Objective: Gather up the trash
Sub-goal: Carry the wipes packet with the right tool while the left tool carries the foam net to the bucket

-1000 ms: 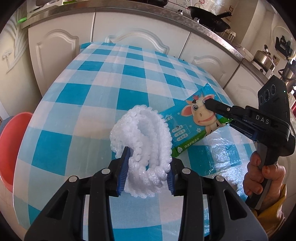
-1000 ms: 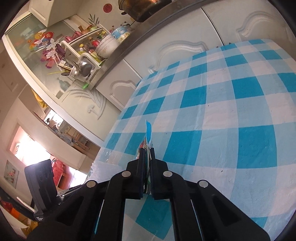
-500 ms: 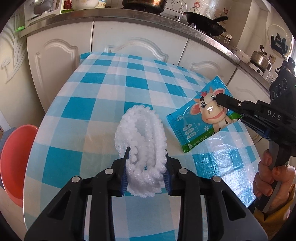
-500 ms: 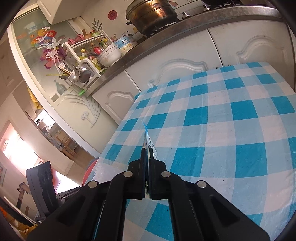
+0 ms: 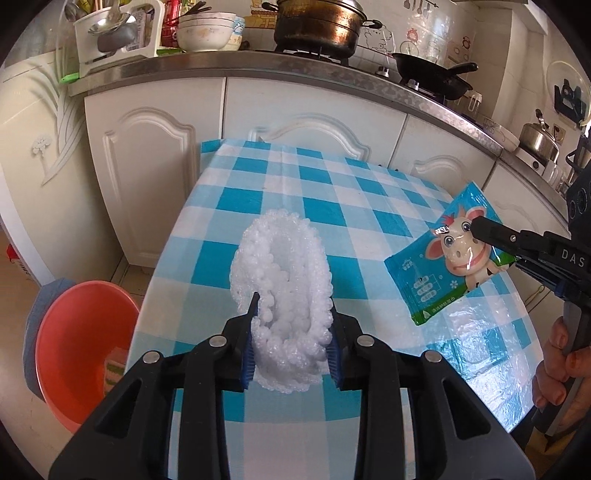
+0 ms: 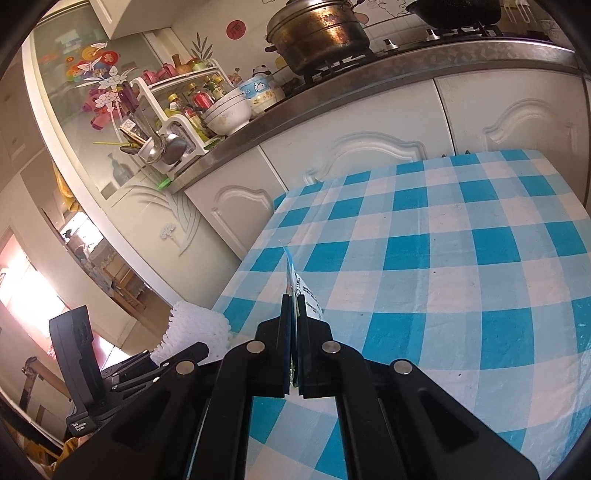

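A white foam fruit net (image 5: pixel 284 295) is pinched between the blue pads of my left gripper (image 5: pixel 291 332), which is shut on it and holds it above the blue checked table (image 5: pixel 325 206). At the right of the left wrist view my right gripper (image 5: pixel 480 227) is shut on a blue wrapper with a cartoon cow (image 5: pixel 448 262), which hangs clear of the table. In the right wrist view the same wrapper (image 6: pixel 293 280) stands edge-on between the closed pads of the right gripper (image 6: pixel 294 310). The foam net (image 6: pixel 195 328) and the left gripper show at the lower left there.
An orange basin (image 5: pixel 79 343) sits on the floor left of the table, with something striped in it. A sheet of clear plastic (image 5: pixel 476 347) lies on the table's right side. White cabinets (image 5: pixel 155 162) and a counter with a large pot (image 5: pixel 317 26) stand behind the table.
Both grippers have risen and drawn back from the table with their loads. The wrapper has left the tablecloth, and the counter and floor basin have come further into view.
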{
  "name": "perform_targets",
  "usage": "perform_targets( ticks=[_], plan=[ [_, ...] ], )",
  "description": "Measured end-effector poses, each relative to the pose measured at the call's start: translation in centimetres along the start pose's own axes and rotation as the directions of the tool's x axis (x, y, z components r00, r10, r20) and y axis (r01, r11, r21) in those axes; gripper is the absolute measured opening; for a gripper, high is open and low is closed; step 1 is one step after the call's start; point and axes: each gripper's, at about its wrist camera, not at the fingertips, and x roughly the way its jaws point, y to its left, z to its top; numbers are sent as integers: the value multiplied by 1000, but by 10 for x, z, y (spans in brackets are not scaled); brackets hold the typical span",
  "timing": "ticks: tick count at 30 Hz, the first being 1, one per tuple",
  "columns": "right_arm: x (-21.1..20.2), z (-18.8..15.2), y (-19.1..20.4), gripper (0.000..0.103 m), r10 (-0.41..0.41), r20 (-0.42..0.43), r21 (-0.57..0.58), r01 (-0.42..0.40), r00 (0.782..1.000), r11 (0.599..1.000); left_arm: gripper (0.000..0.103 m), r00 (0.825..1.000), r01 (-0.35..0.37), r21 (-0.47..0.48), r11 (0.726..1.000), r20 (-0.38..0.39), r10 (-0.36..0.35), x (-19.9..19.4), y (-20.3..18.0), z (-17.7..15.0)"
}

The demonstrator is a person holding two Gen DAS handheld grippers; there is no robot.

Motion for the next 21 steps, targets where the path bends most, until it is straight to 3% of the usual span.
perform_targets(
  ticks=[12, 21],
  plan=[
    [28, 6, 50, 2, 41, -52, -80, -45, 998, 996, 32, 992, -122, -62, 991, 32, 124, -13, 53, 1],
    [61, 9, 105, 2, 106, -118, -167, -125, 987, 978, 32, 972, -228, -124, 966, 31, 234, -23, 102, -5]
  ],
)
